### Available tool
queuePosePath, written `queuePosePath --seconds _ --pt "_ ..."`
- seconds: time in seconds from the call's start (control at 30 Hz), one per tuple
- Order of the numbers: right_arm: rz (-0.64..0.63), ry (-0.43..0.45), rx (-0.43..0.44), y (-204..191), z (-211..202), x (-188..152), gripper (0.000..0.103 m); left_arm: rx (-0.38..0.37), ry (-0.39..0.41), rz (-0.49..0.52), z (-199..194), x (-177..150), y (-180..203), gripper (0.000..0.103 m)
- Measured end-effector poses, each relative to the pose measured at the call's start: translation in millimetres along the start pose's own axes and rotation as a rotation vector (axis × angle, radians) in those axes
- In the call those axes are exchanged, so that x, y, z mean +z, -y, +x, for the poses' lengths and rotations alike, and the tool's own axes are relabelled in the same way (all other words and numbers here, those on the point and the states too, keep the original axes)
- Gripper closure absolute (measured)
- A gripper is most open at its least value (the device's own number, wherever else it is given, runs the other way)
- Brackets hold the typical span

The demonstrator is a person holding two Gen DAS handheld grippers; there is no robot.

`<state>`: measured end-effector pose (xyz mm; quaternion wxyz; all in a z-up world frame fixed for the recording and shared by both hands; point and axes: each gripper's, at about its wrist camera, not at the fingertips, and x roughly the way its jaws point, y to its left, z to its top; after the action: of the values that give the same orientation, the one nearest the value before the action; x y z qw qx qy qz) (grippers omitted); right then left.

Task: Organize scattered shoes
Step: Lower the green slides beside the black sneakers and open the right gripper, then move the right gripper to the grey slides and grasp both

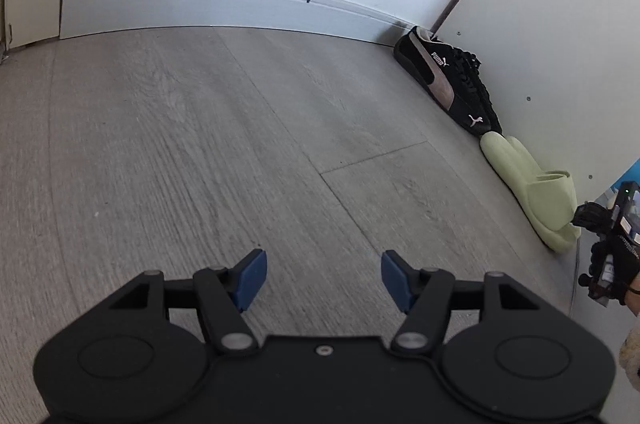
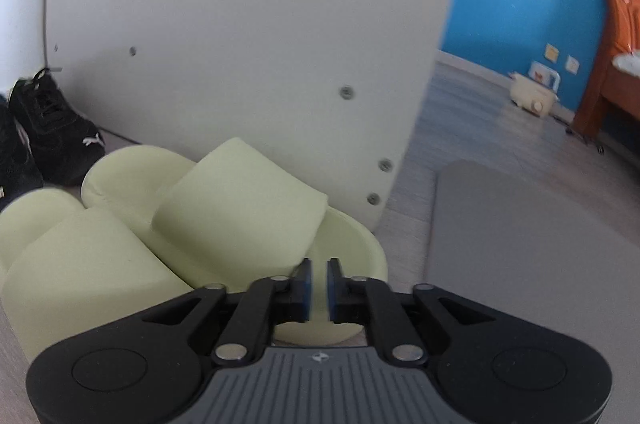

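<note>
Two pale green slippers [image 1: 532, 191] lie side by side against a white panel, just in front of a pair of black Puma sneakers [image 1: 448, 79] in the corner. In the right wrist view my right gripper [image 2: 319, 288] is shut on the heel rim of the right-hand slipper [image 2: 240, 207]; its partner [image 2: 80, 264] lies touching it on the left. The sneakers [image 2: 52, 131] show behind them at the left edge. My left gripper [image 1: 323, 278] hangs open over bare floor, well left of the shoes, with nothing between its blue pads.
A white baseboard [image 1: 200, 7] runs along the back wall. The white panel [image 2: 240, 23] stands right behind the slippers. Beyond it are a grey mat [image 2: 520, 244], a cream appliance [image 2: 532, 95] by the blue wall, and orange furniture [image 2: 612, 63].
</note>
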<state>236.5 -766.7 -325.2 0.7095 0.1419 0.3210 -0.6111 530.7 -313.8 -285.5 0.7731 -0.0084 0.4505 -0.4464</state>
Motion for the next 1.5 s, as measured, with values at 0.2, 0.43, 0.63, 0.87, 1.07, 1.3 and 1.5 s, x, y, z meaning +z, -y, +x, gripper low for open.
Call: queuePosePath --seconds 0.2,0.43,0.63,0.87,1.07,1.3,1.5 --pt "-0.017 -0.021 0.014 2.3 -0.3 5.6 0.1 -0.009 0.012 -0.007 -5.9 -1.4 5.3 0.039" --pt "-0.028 0.012 0.024 6.1 -32.3 3.9 0.092 0.018 0.064 -0.007 -44.5 -0.6 -0.7 0.039" --pt "-0.21 0.107 0.11 -22.6 -109.0 -14.1 0.082 0.059 0.129 -0.041 -92.5 -2.5 -18.2 0.039" --pt "-0.291 0.137 0.452 -93.0 -221.4 -74.9 0.074 0.132 0.223 -0.086 -173.3 -16.4 -47.5 0.039" --pt "-0.349 0.059 0.732 -157.7 -315.9 -123.9 0.072 0.236 0.299 -0.154 -258.3 -49.6 -90.5 0.039" --pt "-0.488 -0.056 0.936 -229.2 -428.6 -182.2 0.072 0.37 0.405 -0.242 -352.6 -96.7 -137.1 0.039" --pt "-0.653 -0.033 1.08 -277.1 -520.5 -220.5 0.07 0.465 0.481 -0.308 -403.1 -128.7 -161.2 0.039"
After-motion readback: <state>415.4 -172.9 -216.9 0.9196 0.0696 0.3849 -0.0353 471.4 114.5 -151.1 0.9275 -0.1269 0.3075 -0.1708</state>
